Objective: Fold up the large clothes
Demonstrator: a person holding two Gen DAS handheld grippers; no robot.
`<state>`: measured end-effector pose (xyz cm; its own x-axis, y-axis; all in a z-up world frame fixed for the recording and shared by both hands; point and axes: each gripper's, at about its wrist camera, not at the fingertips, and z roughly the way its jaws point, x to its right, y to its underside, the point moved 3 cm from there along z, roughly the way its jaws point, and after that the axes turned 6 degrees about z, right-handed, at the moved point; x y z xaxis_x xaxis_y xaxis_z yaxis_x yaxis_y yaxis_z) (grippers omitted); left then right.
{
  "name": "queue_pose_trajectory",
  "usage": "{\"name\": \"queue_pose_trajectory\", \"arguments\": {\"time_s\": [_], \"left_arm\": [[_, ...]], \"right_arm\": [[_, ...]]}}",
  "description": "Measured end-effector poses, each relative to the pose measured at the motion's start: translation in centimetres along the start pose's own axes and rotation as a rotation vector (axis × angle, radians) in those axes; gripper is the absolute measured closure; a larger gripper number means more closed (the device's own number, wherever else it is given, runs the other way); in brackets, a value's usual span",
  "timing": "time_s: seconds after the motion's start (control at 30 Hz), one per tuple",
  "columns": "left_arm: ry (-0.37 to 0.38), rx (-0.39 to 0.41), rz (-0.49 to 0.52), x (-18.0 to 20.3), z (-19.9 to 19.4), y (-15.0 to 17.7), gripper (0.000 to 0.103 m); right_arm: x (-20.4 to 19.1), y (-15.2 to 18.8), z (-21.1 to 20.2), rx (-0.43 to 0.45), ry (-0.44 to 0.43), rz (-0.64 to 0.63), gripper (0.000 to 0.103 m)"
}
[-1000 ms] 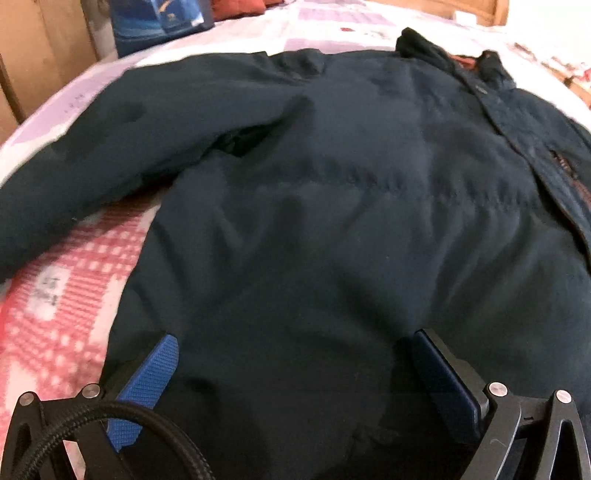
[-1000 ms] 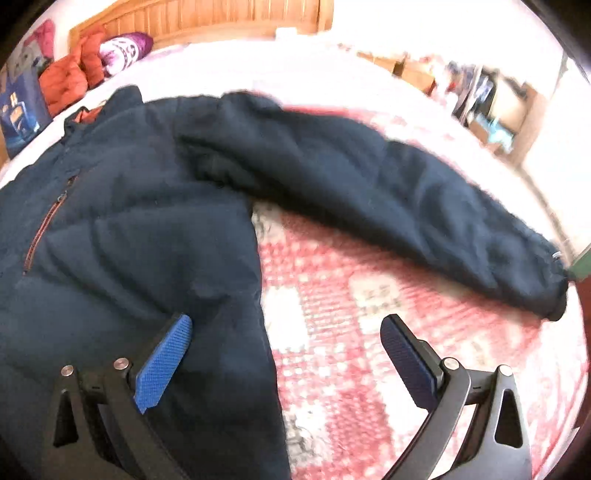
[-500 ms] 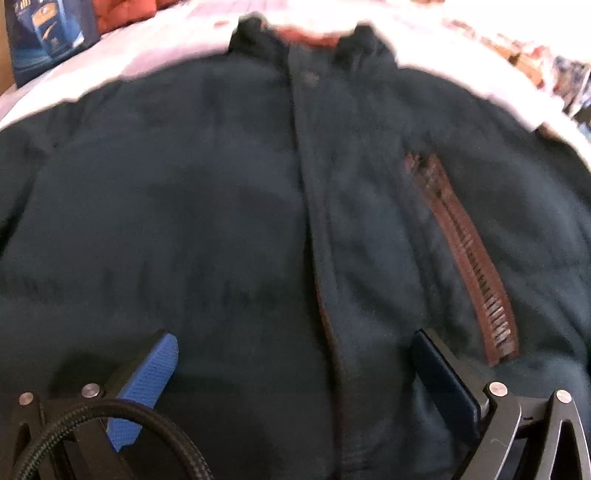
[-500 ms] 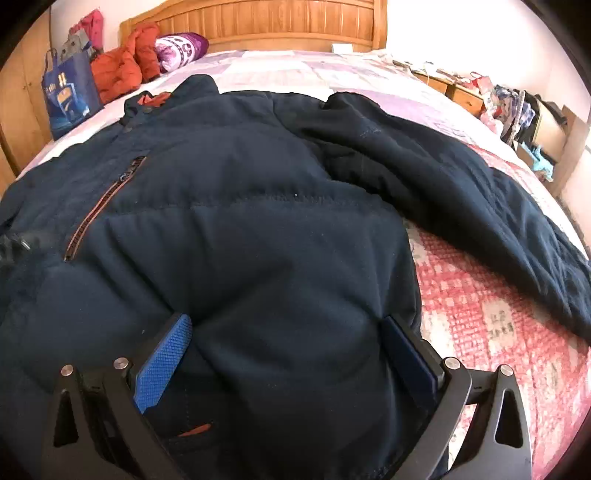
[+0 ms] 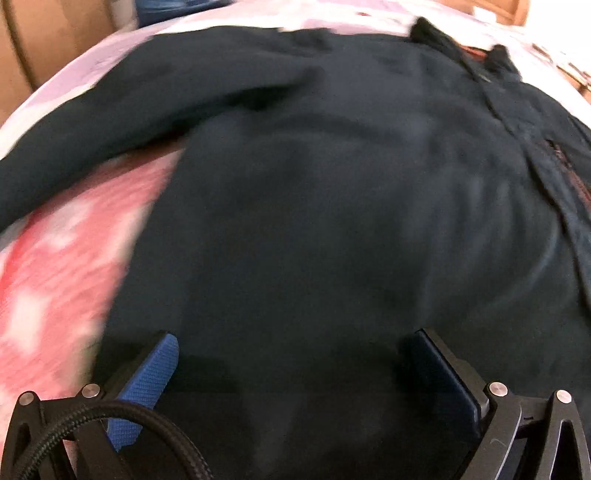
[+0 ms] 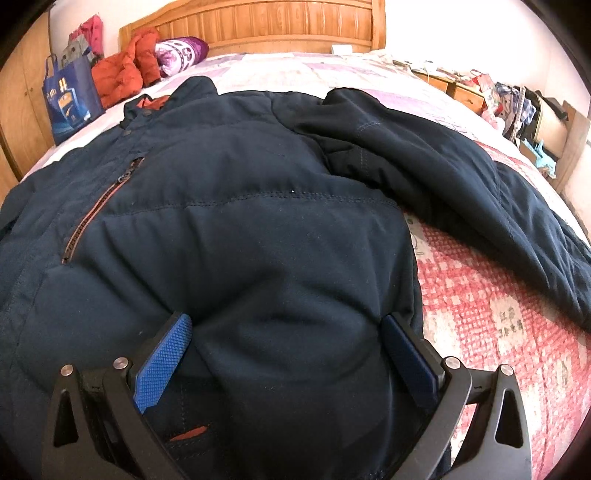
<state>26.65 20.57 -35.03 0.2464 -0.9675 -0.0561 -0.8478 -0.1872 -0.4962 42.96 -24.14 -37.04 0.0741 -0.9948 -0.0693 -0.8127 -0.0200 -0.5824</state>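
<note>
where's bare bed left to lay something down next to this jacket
Bare bedspread lies between the jacket body and its spread sleeve, with another patch under the opposite sleeve. The strip below the headboard is free. The corner by the blue bag is crowded.

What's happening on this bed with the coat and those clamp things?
A person holds two handheld grippers over a dark navy padded jacket spread front-up on the bed. Left gripper and right gripper are both open near the hem. Sleeves lie spread; no fold made yet.
</note>
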Motion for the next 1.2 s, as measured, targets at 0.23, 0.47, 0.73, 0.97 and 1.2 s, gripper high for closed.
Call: {"name": "queue_pose_trajectory", "arguments": {"time_s": [0.23, 0.47, 0.73, 0.97, 1.2], "left_arm": [[0.010, 0.028, 0.030, -1.9, -4.5, 2.5, 0.000], [-0.016, -0.018, 0.101, -2.4, -6.8, 8.7, 0.000], [-0.076, -0.071, -0.071, -7.8, -9.6, 15.6, 0.000], [0.036, -0.082, -0.107, -7.5, -7.9, 15.6, 0.000], [0.073, -0.040, -0.028, -6.2, -6.8, 15.0, 0.000]], "right_arm": [[-0.2, 0.7, -6.2, -0.028, 0.026, -0.069, 0.001], [1.9, 12.4, -13.8, -0.157, 0.107, -0.155, 0.001], [8.4, 19.9, -20.3, -0.214, 0.209, 0.112, 0.001], [9.3, 22.0, -21.5, -0.261, 0.141, 0.171, 0.001], [7.7, 22.1, -19.2, -0.321, -0.009, 0.171, 0.009]]}}
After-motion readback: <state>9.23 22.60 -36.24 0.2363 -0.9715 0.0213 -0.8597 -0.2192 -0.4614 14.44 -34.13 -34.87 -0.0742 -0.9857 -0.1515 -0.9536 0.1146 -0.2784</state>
